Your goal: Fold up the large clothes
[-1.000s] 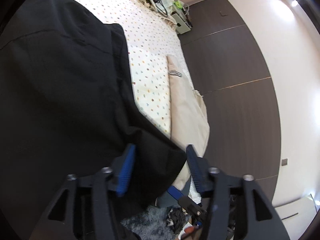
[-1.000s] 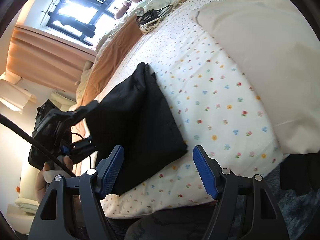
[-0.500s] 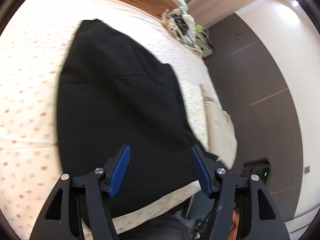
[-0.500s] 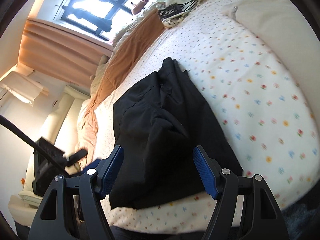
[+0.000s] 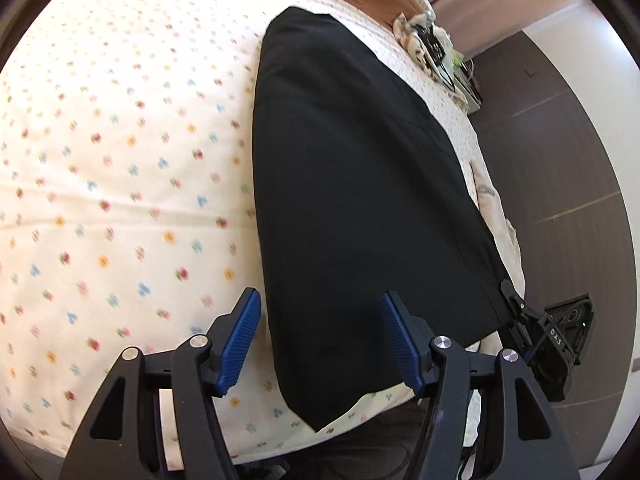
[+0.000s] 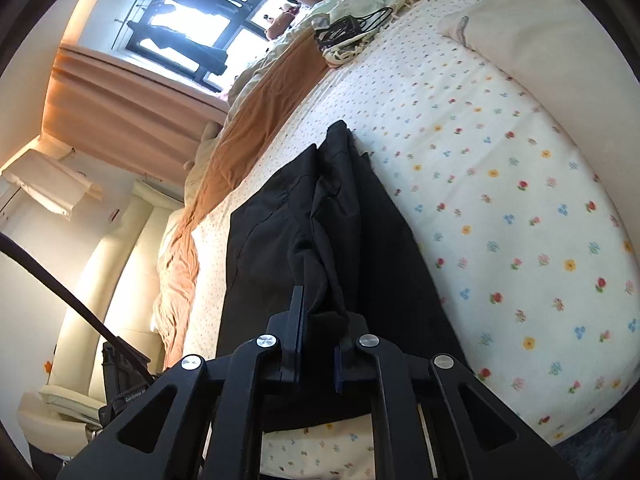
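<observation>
Two tongs at work on one black garment (image 5: 360, 200), spread partly folded along the near edge of the flower-print bed (image 5: 120, 160). Right tongs (image 6: 318, 344) closing, pads already pinched on a bunched fold of the black cloth, probably to lift that layer over for the next fold. Left tongs (image 5: 320, 344) open, nothing between the pads, tilted steeply down over the garment's near corner, seemingly poised for a grip there.

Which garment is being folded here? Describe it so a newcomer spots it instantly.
Start at the bed with the flower-dotted sheet. The black garment lies lengthwise along it, near the foot edge. It is the only dark cloth there; the neighbouring cream pillow and orange blanket are pale.
</observation>
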The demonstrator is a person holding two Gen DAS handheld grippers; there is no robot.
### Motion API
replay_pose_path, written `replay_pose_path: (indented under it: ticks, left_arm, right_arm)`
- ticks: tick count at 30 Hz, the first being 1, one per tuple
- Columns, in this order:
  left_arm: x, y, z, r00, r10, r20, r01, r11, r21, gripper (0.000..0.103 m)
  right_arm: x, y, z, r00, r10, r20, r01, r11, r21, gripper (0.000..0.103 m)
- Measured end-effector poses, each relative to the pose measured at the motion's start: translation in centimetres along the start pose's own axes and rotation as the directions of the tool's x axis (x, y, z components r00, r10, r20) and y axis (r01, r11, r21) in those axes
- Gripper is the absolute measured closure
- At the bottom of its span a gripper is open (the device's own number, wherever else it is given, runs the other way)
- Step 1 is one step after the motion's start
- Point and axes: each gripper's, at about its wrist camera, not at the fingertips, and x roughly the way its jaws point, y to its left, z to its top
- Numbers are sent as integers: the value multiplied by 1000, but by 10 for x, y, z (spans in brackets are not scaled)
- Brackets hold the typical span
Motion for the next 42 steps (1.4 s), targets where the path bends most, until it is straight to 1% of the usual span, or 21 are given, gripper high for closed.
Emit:
replay_pose_path:
  ticks: [2, 3, 7, 11, 16, 17, 20, 21, 22, 23, 24, 25, 26, 29, 33, 36, 39, 41, 42]
  left_arm:
    - [5, -2, -5, 1000, -2, -20, 3, 1000, 11, 42]
    - [7, -3, -7, 1000, -13, -28, 13, 1000, 12, 47]
    - [5, -18, -14, 1000, -9, -18, 10, 999, 43, 49]
    - [0, -34, -20, 1000, 10, -10, -9, 996, 89, 49]
    - [-4, -48, -26, 999, 37, 7, -38, 990, 132, 49]
    - [-4, -49, -26, 999, 50, 11, -51, 989, 141, 49]
    - [-1, -55, -23, 997, 80, 19, -82, 985, 152, 49]
    - [0, -55, -21, 996, 85, 24, -88, 984, 152, 49]
    - [0, -56, -20, 996, 85, 28, -88, 985, 150, 49]
    - [1, -55, -17, 996, 80, 31, -84, 986, 144, 49]
    - [1, -53, -14, 997, 76, 33, -80, 987, 137, 49]
    - [1, -52, -10, 997, 74, 35, -78, 988, 131, 49]
    - [1, -49, -6, 997, 72, 40, -77, 990, 122, 49]
    - [1, -41, 6, 996, 65, 55, -70, 993, 96, 49]
    - [2, -32, 22, 996, 49, 69, -54, 996, 69, 49]
    - [5, -28, 31, 997, 37, 71, -41, 998, 56, 49]
    - [9, -24, 39, 997, 31, 68, -34, 998, 48, 49]
    - [12, -21, 43, 997, 27, 66, -30, 999, 41, 49]
    - [13, -19, 46, 998, 28, 65, -30, 999, 36, 49]
  right_arm:
    - [-3, -11, -3, 1000, -6, -2, 6, 1000, 8, 96]
    - [-4, -16, -4, 1000, -8, -4, 8, 1000, 10, 97]
    - [-10, -37, -10, 1000, -9, -16, 10, 999, 45, 97]
    - [-22, -46, -13, 1000, -7, -10, 8, 998, 65, 97]
    - [-36, -50, -14, 1000, -22, -18, 23, 997, 70, 97]
    - [-35, -48, -13, 999, -25, -36, 27, 998, 62, 96]
    - [-41, -36, -6, 999, -23, -40, 24, 1000, 10, 92]
    - [-42, -35, -3, 998, -38, -43, 38, 999, 1, 86]
    - [-45, -34, 0, 997, -65, -40, 64, 998, -10, 74]
    - [-50, -32, 5, 996, -84, -29, 83, 996, -21, 64]
    - [-53, -31, 8, 996, -87, -21, 86, 996, -26, 42]
    - [-59, -28, 14, 996, -84, -4, 84, 996, -32, 29]
    - [-63, -25, 19, 997, -82, 10, 83, 996, -43, 29]
    - [-69, -13, 35, 996, -83, 14, 84, 993, -85, 29]
    - [-57, 1, 54, 997, -73, -21, 70, 990, -124, 29]
    - [-34, 10, 70, 994, -83, -71, 72, 986, -152, 29]
    - [-5, 19, 89, 987, -111, -117, 88, 979, -182, 29]
    - [16, 24, 103, 981, -113, -161, 81, 978, -192, 30]
    - [27, 28, 110, 977, -118, -178, 82, 976, -200, 32]
